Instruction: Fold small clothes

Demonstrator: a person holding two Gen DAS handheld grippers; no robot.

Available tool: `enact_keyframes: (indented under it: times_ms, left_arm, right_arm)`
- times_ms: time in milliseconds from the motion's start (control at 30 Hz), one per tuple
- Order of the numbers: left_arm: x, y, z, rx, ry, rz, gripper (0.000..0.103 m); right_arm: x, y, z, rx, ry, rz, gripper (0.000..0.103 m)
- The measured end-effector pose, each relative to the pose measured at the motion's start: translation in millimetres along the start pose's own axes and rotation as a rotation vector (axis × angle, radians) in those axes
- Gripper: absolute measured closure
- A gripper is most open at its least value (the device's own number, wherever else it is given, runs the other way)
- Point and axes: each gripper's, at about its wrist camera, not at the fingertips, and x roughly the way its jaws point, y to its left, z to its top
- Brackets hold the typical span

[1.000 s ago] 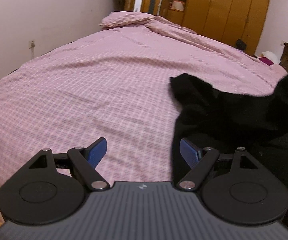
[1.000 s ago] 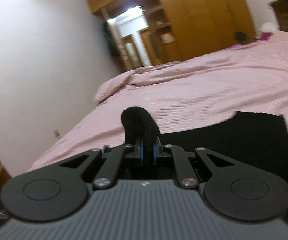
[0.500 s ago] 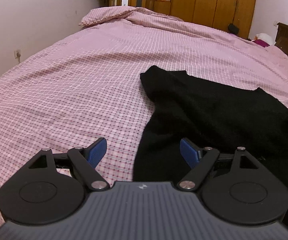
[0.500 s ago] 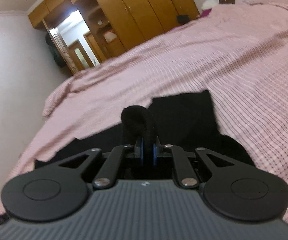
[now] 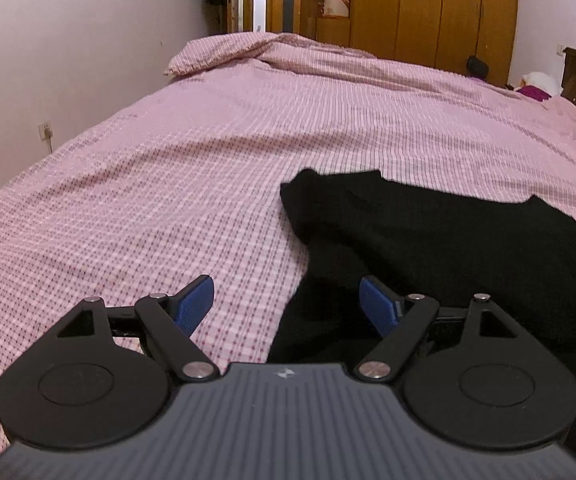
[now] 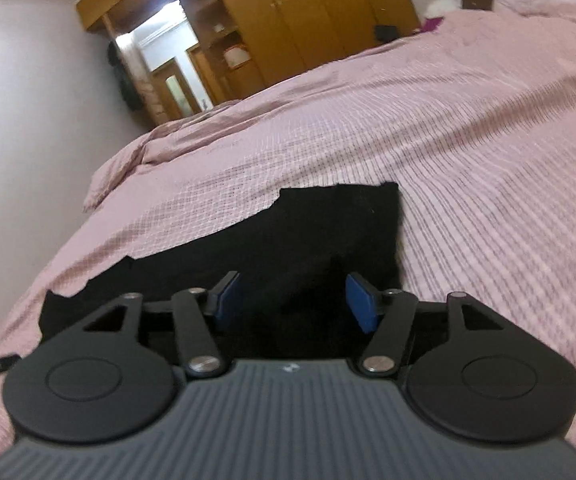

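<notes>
A black garment lies spread on the pink checked bed cover. In the left wrist view my left gripper is open and empty, low over the garment's left edge, with one blue pad over the cover and the other over the black cloth. In the right wrist view the same garment lies flat ahead. My right gripper is open and empty just above the cloth.
The bed cover stretches far ahead, with a bunched fold at its far end. A wooden wardrobe and a doorway stand beyond. A pale wall runs along the left side.
My right gripper has opened and let go of the black cloth it held pinched. The garment now lies flat. My left gripper stayed open and shifted slightly over the left edge.
</notes>
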Motion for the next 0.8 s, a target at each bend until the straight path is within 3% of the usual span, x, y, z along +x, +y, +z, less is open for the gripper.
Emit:
enact_keyframes:
  times_ms: [233,300,333,433,567,633,700,800]
  left_arm:
    - [-6,-10,7,0.041,-0.065,-0.023,0.021]
    - [-6,-14,9,0.056,-0.084,-0.030,0.021]
    - [-6,-16,9,0.061,-0.093,-0.039,0.021]
    - [-4,-25,10,0.068,-0.110,-0.075,0.022]
    - [4,-37,8,0.094,-0.135,-0.101,0.022]
    - [13,-42,8,0.109,-0.135,-0.107,0.022]
    - [26,-45,6,0.120,-0.121,-0.087,0.022]
    - [45,-46,1,0.122,-0.076,-0.054,0.023]
  right_arm:
    - [29,-1,-3,-0.060,0.091,-0.034,0.043]
    - [33,2,0,-0.068,0.111,-0.001,0.065]
    - [34,7,2,-0.094,0.119,0.009,0.089]
    - [27,32,17,-0.198,0.075,0.039,0.090]
    - [-10,60,53,-0.260,-0.139,0.068,0.090]
    - [-18,60,63,-0.246,-0.204,0.007,0.090]
    - [-9,54,63,-0.252,-0.214,-0.092,0.090]
    - [27,32,51,-0.230,-0.092,-0.147,0.090]
